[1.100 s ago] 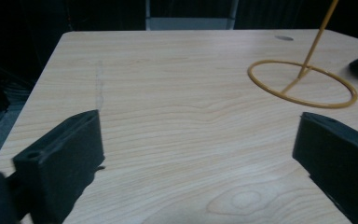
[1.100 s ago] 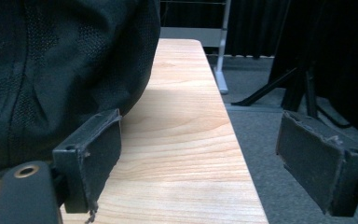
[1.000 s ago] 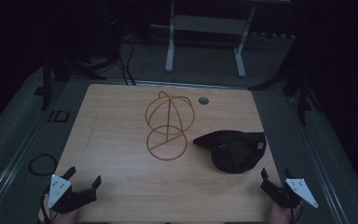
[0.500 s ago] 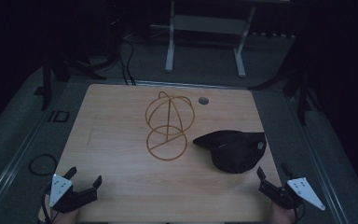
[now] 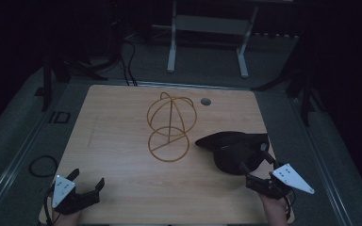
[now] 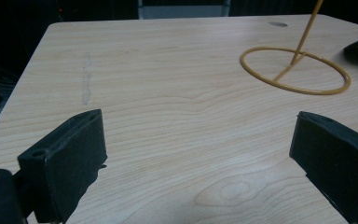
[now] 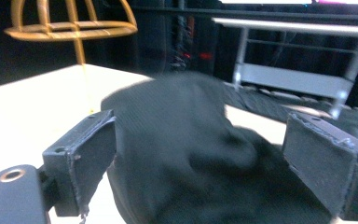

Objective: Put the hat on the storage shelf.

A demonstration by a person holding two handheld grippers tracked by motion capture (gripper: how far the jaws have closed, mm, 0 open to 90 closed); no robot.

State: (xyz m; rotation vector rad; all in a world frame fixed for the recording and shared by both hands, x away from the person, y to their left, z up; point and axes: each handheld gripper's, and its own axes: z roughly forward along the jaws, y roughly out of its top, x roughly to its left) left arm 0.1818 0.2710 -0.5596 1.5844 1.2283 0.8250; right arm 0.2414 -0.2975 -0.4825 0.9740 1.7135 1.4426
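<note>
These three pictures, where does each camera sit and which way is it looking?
High view: above the person's side, looking forward and down on the table; both hands with left gripper and right gripper show.
Left gripper view: rides the left gripper, looking across bare wood between open jaws toward the wire stand.
Right gripper view: rides the right gripper, jaws open either side of the black cap.
Shared: stand and cap appear in all three.
</note>
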